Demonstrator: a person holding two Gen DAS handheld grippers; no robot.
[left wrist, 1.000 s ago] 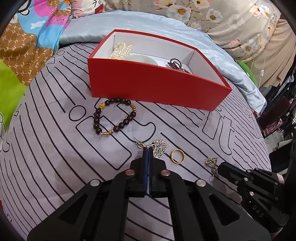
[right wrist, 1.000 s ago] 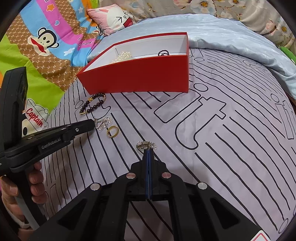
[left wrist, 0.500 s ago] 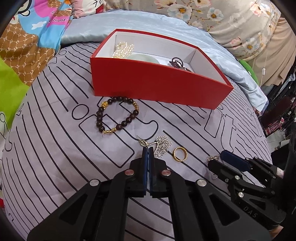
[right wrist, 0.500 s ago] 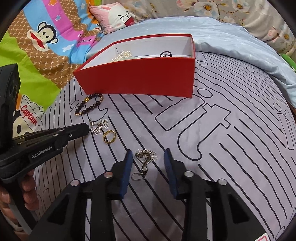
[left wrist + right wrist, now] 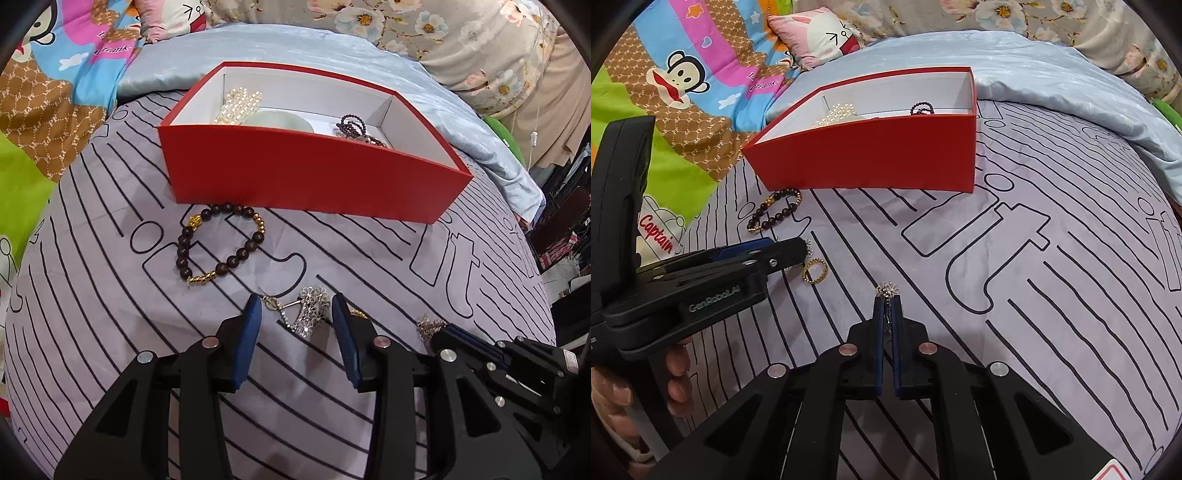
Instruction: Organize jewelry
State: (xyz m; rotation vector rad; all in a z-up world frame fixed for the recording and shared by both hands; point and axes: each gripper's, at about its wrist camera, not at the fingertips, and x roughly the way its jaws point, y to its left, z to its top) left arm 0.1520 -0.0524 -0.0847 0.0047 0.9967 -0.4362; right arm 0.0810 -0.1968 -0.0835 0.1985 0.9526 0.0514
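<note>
Your right tongs are clenched on the silver flower earring: its head pokes out past the tips, its hook is pinched between the pads, and it looks still low over the bed cover. Good grip point, since the hook is the only thin part that seats flat.

Your left tongs have just been opening and now stand released, straddling the silver flower cluster piece that lies on the cover, pads not touching it. That spread suits its width (it's bulkier than the earring).

The gold ring lies just beside the left tongs. The dark bead bracelet sits just in front of the red box.

The box already holds the pearl strand, a pale bangle and a purple bead bracelet, so four pieces look left to move. I'd say close the left, then carry both in.
</note>
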